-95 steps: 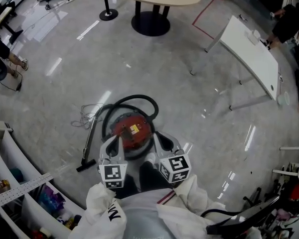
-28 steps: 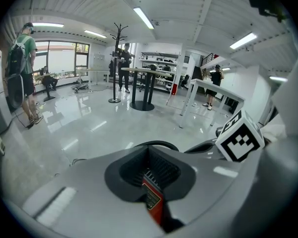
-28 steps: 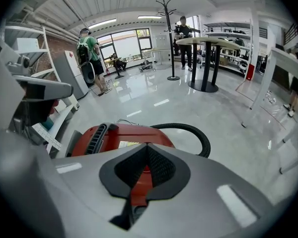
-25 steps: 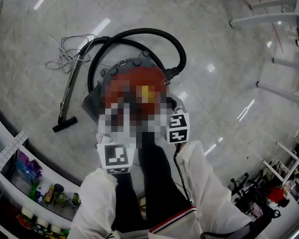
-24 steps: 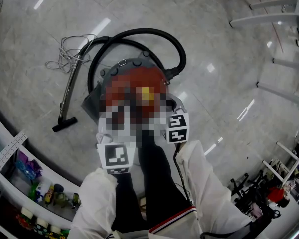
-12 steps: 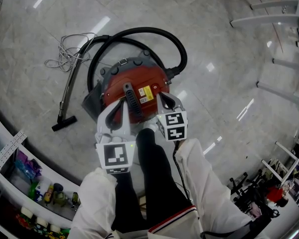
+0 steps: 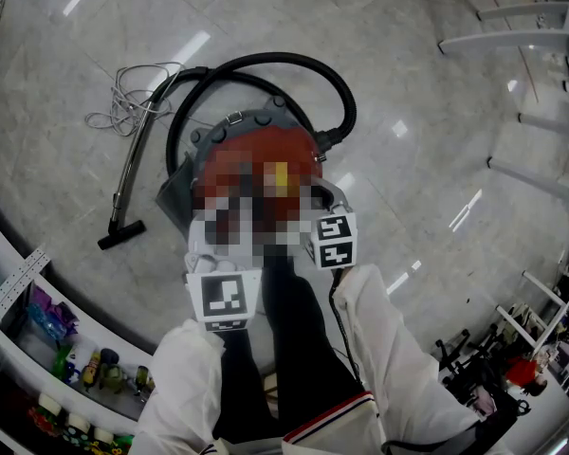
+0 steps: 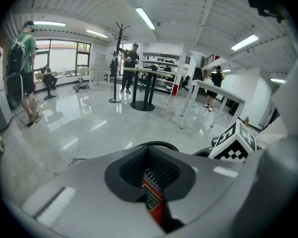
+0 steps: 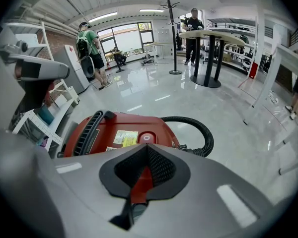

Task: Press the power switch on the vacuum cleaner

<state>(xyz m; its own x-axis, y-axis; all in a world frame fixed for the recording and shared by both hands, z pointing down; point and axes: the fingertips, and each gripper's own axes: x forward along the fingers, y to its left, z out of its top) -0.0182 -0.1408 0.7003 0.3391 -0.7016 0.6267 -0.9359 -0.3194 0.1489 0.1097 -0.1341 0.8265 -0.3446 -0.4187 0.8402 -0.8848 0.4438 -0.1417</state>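
Note:
The red vacuum cleaner (image 7: 266,154) sits on the floor just ahead of the person's legs, with part of its top blurred over in the head view. Its black hose (image 7: 299,64) loops behind it. Both marker cubes, left (image 7: 223,299) and right (image 7: 334,241), hover over its near edge. In the right gripper view, my right gripper (image 9: 148,147) is shut with nothing in it. Its tips lie just short of a round red button (image 9: 145,138) beside a yellow label (image 9: 125,137). My left gripper (image 8: 149,150) is also shut, and red casing (image 8: 153,198) shows through its pad gap.
A metal wand (image 7: 133,173) and a loose cable (image 7: 123,98) lie on the floor left of the vacuum. Shelving (image 7: 38,368) curves along the lower left. White table legs (image 7: 526,31) stand at the right. A round table (image 8: 144,73), a coat stand (image 8: 116,58) and several people stand farther off.
Since the earliest frame the view has closed in on the vacuum, and both grippers now reach over its red top. Over the last second they have barely shifted.

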